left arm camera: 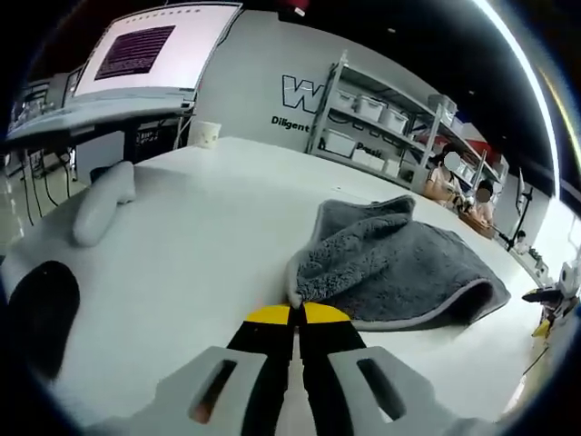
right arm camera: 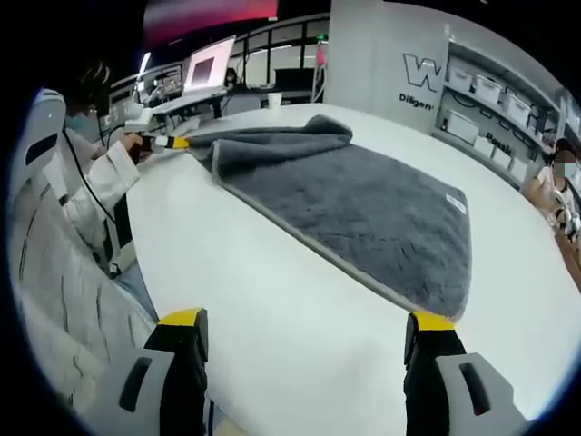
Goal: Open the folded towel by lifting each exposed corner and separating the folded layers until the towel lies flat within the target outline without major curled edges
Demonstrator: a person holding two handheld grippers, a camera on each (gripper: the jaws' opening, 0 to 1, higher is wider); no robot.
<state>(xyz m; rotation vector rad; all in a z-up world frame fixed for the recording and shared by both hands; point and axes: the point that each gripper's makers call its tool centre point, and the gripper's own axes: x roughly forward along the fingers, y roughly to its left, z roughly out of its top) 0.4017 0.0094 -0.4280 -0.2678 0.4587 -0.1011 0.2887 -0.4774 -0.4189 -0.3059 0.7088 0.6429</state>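
Grey towel on a white table, yellow-tipped black jaws.

In the left gripper view, the towel just ahead of the jaws is plush charcoal grey with a paler grey border; the left gripper has black jaws capped in yellow on light grey mounts. The table is plain white. In the right gripper view, the right gripper shows the same yellow caps on black; a small white label marks the towel beyond its jaws.

Left gripper clamped (apparently); right gripper agape
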